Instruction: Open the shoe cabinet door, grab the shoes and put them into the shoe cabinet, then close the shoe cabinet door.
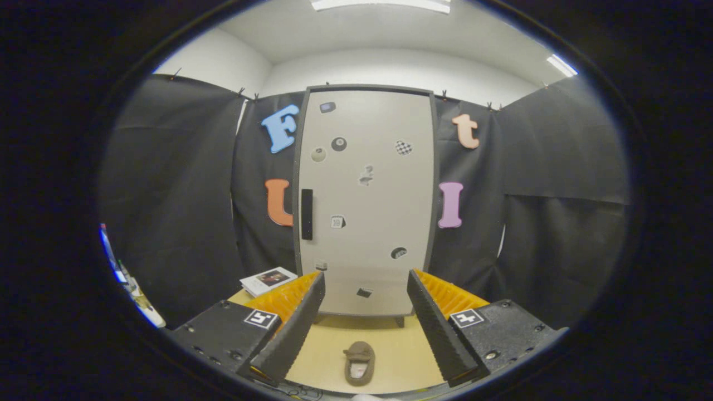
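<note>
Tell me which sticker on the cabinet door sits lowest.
The small dark sticker near the door's bottom edge, below all others, beyond the open jaws of the gripper.

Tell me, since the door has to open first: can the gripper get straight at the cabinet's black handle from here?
Probably yes. The gripper is open and holds nothing. The black handle on the shut cabinet door faces it with nothing in front. The shoe lies low on the table.

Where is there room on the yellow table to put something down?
Bare yellow tabletop lies between the small brown slipper and the tall grey cabinet, and beside the slipper. It is crowded near the white booklet left of the cabinet. The tool hangs open, holding nothing.
</note>
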A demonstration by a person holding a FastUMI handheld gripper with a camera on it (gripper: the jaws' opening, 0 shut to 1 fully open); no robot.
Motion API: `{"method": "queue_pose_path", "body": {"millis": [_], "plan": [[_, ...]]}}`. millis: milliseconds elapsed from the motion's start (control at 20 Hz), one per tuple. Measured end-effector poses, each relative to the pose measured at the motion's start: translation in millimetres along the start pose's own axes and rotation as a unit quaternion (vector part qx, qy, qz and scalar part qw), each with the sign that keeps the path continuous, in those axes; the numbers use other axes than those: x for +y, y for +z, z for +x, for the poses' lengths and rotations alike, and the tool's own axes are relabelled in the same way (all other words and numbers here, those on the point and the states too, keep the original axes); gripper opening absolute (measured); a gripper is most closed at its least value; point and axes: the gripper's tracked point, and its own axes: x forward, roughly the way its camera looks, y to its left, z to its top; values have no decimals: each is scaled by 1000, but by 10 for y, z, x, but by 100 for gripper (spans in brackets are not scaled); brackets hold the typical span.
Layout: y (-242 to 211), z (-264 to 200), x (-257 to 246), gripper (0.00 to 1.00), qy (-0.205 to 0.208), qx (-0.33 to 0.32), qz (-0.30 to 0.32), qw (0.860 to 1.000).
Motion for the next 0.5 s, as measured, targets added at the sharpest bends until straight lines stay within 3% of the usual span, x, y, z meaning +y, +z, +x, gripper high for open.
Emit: {"method": "queue_pose_path", "body": {"millis": [500], "plan": [[109,1666,822,98,39,10,11,999]]}}
